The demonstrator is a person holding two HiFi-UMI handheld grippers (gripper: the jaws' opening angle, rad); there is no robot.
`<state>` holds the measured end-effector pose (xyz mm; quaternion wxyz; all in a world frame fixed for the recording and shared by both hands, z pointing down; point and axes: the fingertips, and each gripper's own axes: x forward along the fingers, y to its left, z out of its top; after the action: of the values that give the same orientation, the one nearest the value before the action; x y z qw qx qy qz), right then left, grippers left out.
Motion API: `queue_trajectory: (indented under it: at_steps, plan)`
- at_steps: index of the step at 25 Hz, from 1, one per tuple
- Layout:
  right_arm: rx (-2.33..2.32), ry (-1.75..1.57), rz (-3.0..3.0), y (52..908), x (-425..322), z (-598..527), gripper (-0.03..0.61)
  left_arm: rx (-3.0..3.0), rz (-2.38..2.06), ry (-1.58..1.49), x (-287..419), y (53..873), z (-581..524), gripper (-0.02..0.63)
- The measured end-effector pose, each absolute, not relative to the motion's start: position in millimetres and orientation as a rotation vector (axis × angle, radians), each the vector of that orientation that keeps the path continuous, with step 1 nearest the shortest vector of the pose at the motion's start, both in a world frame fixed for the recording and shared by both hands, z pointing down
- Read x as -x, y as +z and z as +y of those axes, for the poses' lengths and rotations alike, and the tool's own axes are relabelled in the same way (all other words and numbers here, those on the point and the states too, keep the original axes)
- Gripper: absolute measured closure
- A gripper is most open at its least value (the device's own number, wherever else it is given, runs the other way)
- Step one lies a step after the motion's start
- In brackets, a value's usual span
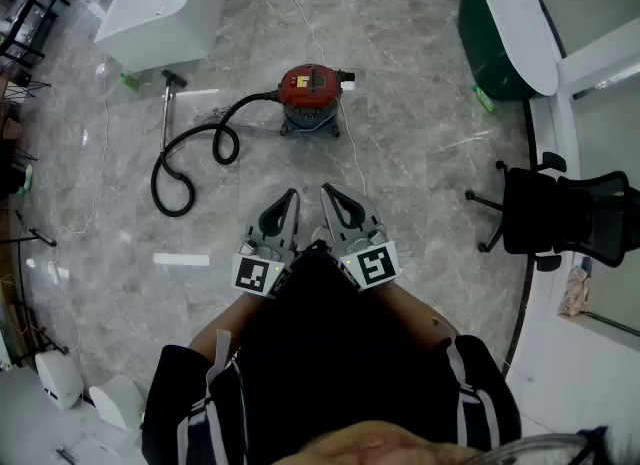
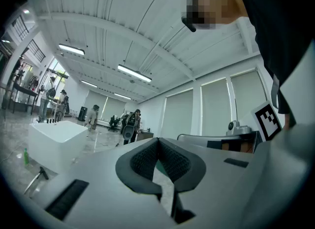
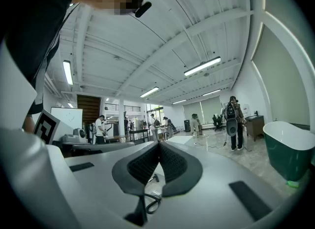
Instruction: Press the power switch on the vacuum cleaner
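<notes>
Across the grey marble floor (image 1: 420,183), the red vacuum cleaner (image 1: 312,93) stands well ahead, its hose (image 1: 172,212) looping left. The left gripper (image 1: 292,194) and right gripper (image 1: 326,189) are both closed and empty. Best to step nearer, find the switch, and press it with one closed tip.

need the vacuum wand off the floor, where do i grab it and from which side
Likely the wand's straight metal tube, mid-length, from above, closing across it: it lies flat on the floor, thin and bare, clear of the hose loops.
</notes>
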<state>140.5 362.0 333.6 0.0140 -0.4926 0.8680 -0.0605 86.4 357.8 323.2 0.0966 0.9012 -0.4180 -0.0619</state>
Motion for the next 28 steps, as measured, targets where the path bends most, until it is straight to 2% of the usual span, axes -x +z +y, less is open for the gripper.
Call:
queue_trajectory:
  at_steps: [13, 20, 28]
  plan:
    - [1.522, -0.253, 2.607, 338.0, -166.4, 368.6, 0.56, -2.655, -1.272, -0.103, -91.1, 344.2, 371.5, 0.595]
    - [1.491, -0.355, 2.554, 346.4, -173.0, 359.4, 0.558, -2.558, -1.395, -0.111, -66.2, 344.9, 354.8, 0.595]
    - [1.566, -0.392, 2.582, 357.8, -168.4, 331.1, 0.558, -2.563, -1.333, -0.142, -70.4, 347.5, 327.6, 0.595]
